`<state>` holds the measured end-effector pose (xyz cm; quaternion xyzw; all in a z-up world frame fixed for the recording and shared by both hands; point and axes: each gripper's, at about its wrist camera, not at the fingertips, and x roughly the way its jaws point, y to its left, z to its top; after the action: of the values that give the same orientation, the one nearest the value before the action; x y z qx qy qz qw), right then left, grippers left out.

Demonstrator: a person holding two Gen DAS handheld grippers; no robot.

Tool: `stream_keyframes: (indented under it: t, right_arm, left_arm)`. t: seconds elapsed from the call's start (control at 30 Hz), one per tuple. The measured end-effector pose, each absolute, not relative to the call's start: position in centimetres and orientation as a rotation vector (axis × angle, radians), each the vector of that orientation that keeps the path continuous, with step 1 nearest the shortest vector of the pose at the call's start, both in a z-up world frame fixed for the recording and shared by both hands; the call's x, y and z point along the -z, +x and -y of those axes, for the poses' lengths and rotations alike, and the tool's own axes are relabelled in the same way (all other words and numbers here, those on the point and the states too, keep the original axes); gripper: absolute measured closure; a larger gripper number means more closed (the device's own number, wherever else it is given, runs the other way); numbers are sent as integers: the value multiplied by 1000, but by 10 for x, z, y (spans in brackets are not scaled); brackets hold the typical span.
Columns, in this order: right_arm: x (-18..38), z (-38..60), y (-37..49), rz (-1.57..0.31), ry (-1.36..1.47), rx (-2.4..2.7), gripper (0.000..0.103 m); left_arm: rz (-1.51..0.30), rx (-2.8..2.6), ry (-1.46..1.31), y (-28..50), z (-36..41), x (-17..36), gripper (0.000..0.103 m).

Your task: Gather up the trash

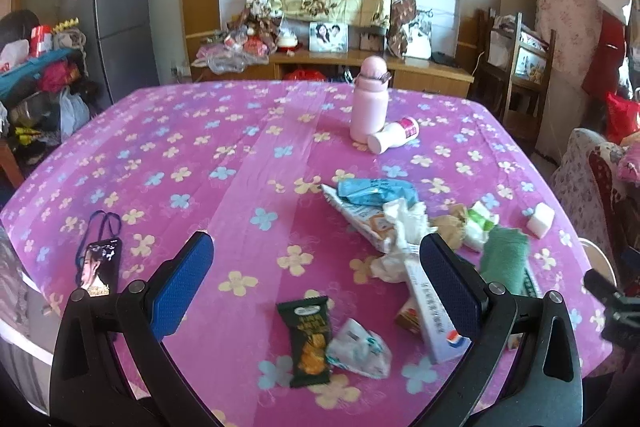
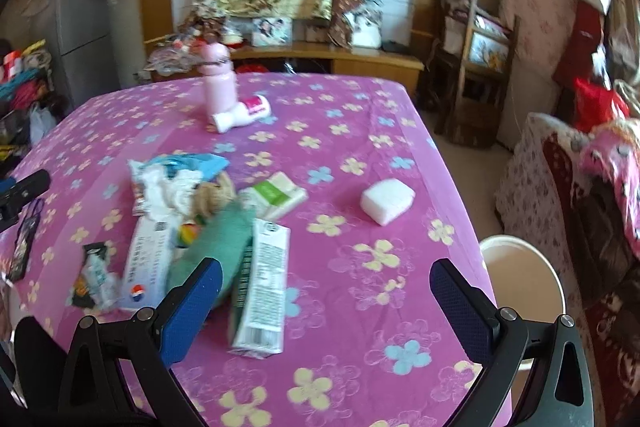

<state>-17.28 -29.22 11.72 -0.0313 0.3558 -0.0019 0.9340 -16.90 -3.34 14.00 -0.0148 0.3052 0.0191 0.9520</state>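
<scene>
A heap of trash lies on the pink flowered tablecloth (image 1: pixel 200 147): a dark snack packet (image 1: pixel 308 339), a crumpled white wrapper (image 1: pixel 360 347), a long white box (image 1: pixel 432 307), crumpled tissue (image 1: pixel 404 227), a blue packet (image 1: pixel 372 191) and a green cloth (image 1: pixel 504 255). My left gripper (image 1: pixel 316 279) hangs open above the snack packet, nothing between its fingers. In the right wrist view a white-and-green carton (image 2: pixel 262 287) lies beside the green cloth (image 2: pixel 220 247). My right gripper (image 2: pixel 326 295) is open over the cloth just right of the carton, holding nothing.
A pink bottle (image 1: pixel 370 99) stands at the far side with a white bottle (image 1: pixel 394 135) lying against it. A white block (image 2: pixel 386 201) and a tissue pack (image 2: pixel 276 197) sit to the right. A phone on a lanyard (image 1: pixel 98 267) lies left. A white bin (image 2: pixel 524 275) stands beside the table.
</scene>
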Motion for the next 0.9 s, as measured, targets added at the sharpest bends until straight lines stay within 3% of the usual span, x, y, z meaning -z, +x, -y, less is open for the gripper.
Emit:
stream_keyframes:
  t: [0.33,0.9]
  right_arm:
    - [-145,271,-201,-592,-35,-85,0]
    - [-157,272,-212,-548,-32,-70,0]
  left_arm:
    - [-581,-42,-17,-187,45,-153,0]
    - [-559,-41,-22,-197,54,-157,0]
